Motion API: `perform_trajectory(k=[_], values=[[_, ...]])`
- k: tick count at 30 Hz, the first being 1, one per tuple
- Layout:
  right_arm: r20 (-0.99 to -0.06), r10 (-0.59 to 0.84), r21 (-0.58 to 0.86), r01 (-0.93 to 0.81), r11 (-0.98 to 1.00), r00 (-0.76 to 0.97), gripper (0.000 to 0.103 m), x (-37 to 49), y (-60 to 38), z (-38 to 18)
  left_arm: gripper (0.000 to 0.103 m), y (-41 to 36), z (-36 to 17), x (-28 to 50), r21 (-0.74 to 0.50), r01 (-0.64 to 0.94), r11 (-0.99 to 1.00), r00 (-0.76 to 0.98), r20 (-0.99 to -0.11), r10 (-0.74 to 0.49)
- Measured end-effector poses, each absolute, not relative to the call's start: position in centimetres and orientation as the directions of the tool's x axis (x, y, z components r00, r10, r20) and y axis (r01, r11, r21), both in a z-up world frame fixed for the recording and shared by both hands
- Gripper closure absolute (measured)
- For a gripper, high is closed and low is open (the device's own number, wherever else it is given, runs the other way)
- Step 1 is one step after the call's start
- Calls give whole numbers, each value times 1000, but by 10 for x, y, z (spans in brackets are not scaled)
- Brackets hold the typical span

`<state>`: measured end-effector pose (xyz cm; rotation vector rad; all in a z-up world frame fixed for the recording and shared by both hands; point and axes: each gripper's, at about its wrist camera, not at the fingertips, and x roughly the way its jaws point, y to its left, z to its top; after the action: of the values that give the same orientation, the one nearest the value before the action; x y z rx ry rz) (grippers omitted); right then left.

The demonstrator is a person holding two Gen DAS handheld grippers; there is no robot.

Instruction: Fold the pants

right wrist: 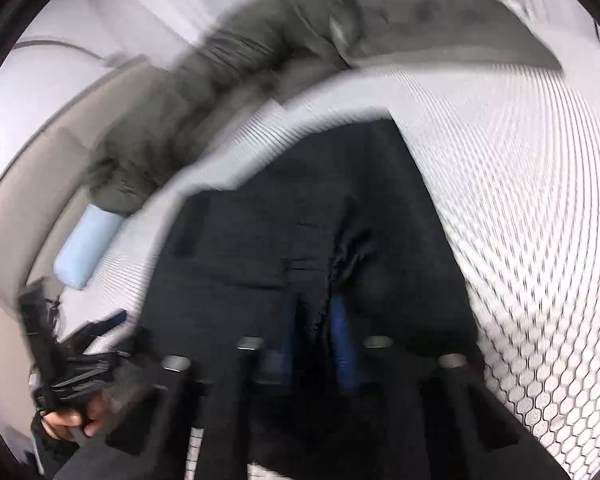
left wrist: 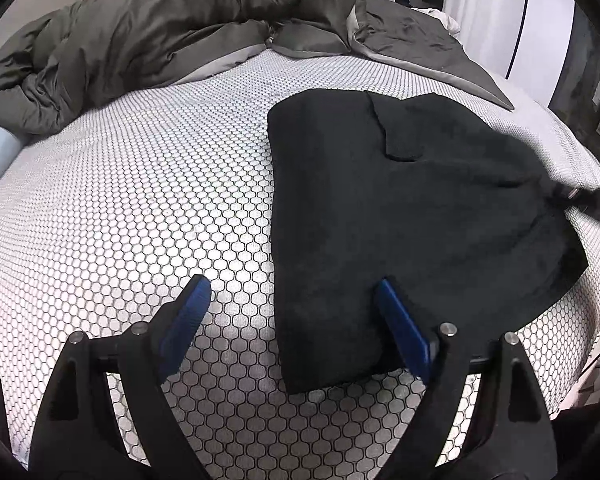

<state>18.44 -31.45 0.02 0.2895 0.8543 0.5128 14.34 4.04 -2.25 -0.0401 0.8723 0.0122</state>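
The left gripper (left wrist: pixel 292 312) is hanging wide open over the honeycomb-patterned mattress (left wrist: pixel 140 200), gripping nothing; its right pad is lying over the near edge of the black pants (left wrist: pixel 400 200), which are spreading ahead and to its right. The right gripper (right wrist: pixel 314 328), blurred, is pinching a fold of the pants (right wrist: pixel 260 240) between its 2 nearly closed blue pads.
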Motion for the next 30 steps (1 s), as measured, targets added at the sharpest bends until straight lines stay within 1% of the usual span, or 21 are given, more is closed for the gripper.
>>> perform_trajectory(k=[2, 3, 5, 6, 7, 8, 10, 12, 14, 15, 17, 18, 19, 20, 21, 22, 24, 26, 27, 29, 30], values=[[-610, 531, 396, -354, 847, 588, 91, 180, -308, 15, 19, 37, -22, 143, -9, -18, 1000, 648, -762, 5], [-616, 534, 395, -359, 846, 580, 90, 183, -307, 16, 19, 35, -23, 142, -1, -14, 1000, 648, -762, 9], [-679, 510, 411, -303, 860, 528, 84, 194, -315, -5, 18, 37, -25, 143, -15, -7, 1000, 644, -765, -7], [-729, 482, 414, -248, 876, 487, 78, 204, -317, -22, 18, 38, -24, 143, -26, -8, 1000, 642, -766, -15], [-736, 497, 451, -215, 866, 460, 76, 209, -323, -34, 18, 40, -21, 142, -33, -14, 999, 642, -766, -16], [-712, 522, 485, -208, 849, 470, 75, 206, -331, -33, 18, 41, -18, 140, -33, -18, 999, 648, -761, -13], [-705, 505, 461, -219, 860, 498, 64, 198, -338, -20, 18, 40, -9, 133, -29, -16, 999, 678, -735, -11], [-671, 500, 435, -255, 863, 547, 54, 183, -342, -4, 18, 36, -2, 126, -38, 10, 999, 703, -711, -35], [-647, 548, 465, -296, 834, 530, 54, 170, -341, 0, 18, 27, -2, 124, -35, 51, 998, 714, -698, -60], [-652, 574, 477, -321, 818, 495, 54, 165, -336, -3, 18, 22, -3, 124, -21, 65, 998, 713, -699, -61], [-701, 545, 428, -340, 837, 460, 54, 163, -318, -12, 18, 10, -15, 129, 39, 98, 994, 681, -732, -38], [-736, 497, 364, -350, 863, 460, 57, 162, -310, -17, 18, 6, -21, 132, 64, 100, 993, 662, -749, -19], [-753, 466, 319, -361, 876, 465, 65, 161, -304, -20, 18, 4, -25, 134, 71, 96, 993, 655, -756, -9], [-758, 444, 288, -366, 885, 477, 69, 159, -301, -18, 18, 5, -25, 134, 61, 90, 994, 654, -757, -13], [-750, 457, 296, -376, 878, 478, 80, 155, -303, -14, 18, 5, -24, 134, 46, 92, 995, 651, -758, -25], [-736, 484, 319, -388, 864, 473, 88, 152, -308, -9, 17, 6, -23, 133, 33, 97, 995, 649, -760, -38], [-728, 508, 347, -391, 852, 461, 88, 151, -318, -6, 16, 6, -24, 133, 28, 101, 995, 647, -761, -44], [-775, 467, 316, -380, 869, 425, 86, 157, -312, -19, 16, 6, -23, 133, 23, 94, 995, 643, -765, -43], [-777, 464, 318, -371, 873, 425, 84, 162, -309, -21, 16, 6, -20, 131, 24, 86, 996, 647, -761, -38], [-741, 473, 320, -369, 873, 477, 81, 159, -309, -7, 16, 7, -7, 126, 25, 83, 996, 686, -727, -39], [-709, 472, 301, -380, 874, 524, 75, 153, -306, 6, 16, 6, -1, 122, 19, 97, 995, 707, -705, -55]])
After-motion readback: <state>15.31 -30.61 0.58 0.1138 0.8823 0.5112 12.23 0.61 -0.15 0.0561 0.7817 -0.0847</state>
